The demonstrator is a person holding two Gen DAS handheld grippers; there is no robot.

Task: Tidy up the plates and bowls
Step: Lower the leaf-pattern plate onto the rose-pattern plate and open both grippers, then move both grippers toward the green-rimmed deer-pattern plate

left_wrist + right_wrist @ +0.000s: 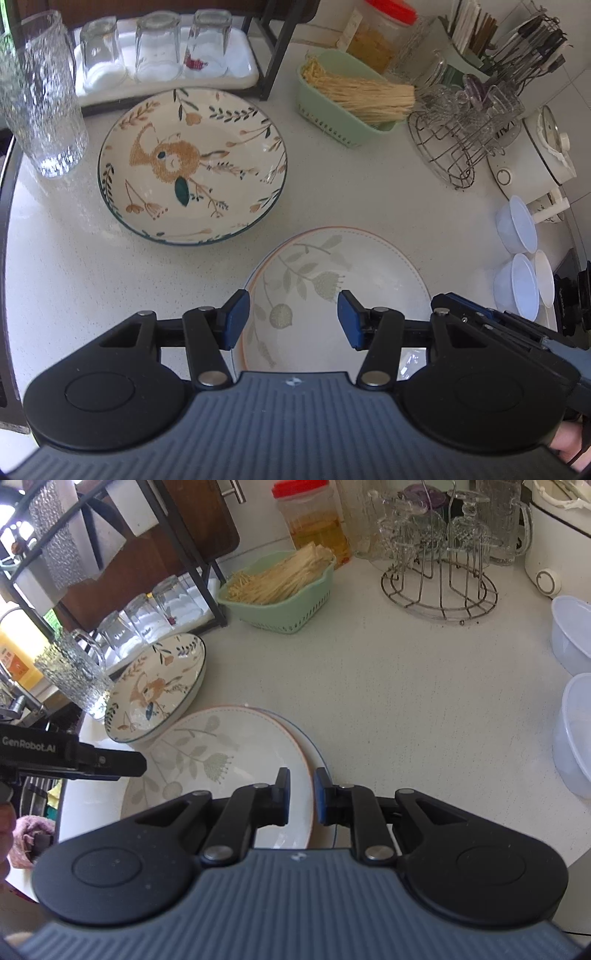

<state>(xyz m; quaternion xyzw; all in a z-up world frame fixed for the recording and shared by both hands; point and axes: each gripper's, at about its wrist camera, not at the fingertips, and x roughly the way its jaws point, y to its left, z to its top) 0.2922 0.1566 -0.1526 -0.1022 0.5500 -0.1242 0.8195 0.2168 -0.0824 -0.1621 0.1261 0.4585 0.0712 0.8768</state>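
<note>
Two stacked leaf plates (221, 760) lie on the surface (406, 709) beside the fox plate (192, 166); right tongs (301, 797) pinch the top plate's rim, left tongs (293, 319) hover spread above; stacking step, next likely lift clear.

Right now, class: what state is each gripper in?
Left gripper: open, holding nothing.
Right gripper: shut on the rim of the white leaf-patterned plate.

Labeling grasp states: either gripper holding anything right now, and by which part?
Right gripper is pinching the near right rim of the leaf-pattern plate, which sits on a second plate. Left gripper is open above the plate, holding nothing.
</note>
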